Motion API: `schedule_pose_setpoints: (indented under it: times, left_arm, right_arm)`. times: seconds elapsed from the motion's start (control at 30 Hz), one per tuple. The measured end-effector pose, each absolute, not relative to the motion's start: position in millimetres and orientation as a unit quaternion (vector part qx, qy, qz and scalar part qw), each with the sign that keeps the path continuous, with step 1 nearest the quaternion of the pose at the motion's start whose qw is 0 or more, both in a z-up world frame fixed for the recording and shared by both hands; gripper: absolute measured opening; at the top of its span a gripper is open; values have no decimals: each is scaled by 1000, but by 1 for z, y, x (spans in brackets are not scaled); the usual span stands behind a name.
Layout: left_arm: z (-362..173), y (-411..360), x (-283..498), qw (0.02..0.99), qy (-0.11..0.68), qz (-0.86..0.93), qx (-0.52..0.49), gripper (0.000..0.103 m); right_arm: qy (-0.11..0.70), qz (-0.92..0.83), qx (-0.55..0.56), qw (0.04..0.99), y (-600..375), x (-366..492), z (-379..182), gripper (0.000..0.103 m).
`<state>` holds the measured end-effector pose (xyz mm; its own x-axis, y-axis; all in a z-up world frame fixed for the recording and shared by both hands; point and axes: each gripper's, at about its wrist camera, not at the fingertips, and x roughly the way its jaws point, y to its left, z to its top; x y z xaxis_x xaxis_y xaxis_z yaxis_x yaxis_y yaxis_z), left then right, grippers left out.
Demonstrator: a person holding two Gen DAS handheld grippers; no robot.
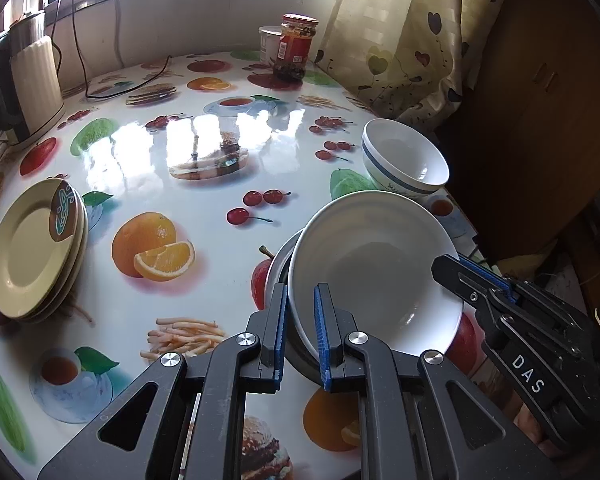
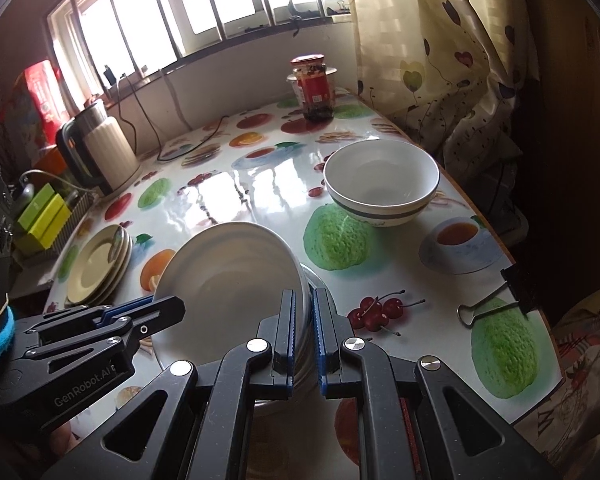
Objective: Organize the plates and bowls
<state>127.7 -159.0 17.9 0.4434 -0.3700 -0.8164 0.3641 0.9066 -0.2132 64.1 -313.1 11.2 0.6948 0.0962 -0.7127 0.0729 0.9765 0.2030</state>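
A white plate (image 1: 374,268) is tilted up near the table's front edge, over a second dish (image 1: 278,268) beneath it. My left gripper (image 1: 302,334) is shut on the white plate's near rim. My right gripper (image 2: 305,334) is shut on the opposite rim of the white plate (image 2: 228,276); its fingers (image 1: 472,276) show in the left wrist view. A white bowl with a blue band (image 1: 404,160) stands behind the plate, also in the right wrist view (image 2: 380,182). A stack of yellow-green plates (image 1: 36,248) lies at the left, also in the right wrist view (image 2: 100,264).
An electric kettle (image 1: 24,80) with its cord stands at the back left. A red-lidded jar (image 1: 296,48) and a white tub stand at the back. A binder clip (image 2: 496,298) grips the tablecloth's right edge. A curtain (image 2: 440,48) hangs to the right.
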Motion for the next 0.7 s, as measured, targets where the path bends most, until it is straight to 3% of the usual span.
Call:
schedule_pose_setpoints:
  times: [0.7]
  left_arm:
    - [13, -160, 130, 847, 485, -218, -11, 14]
  right_arm:
    - [401, 6, 124, 908, -317, 71, 3, 11]
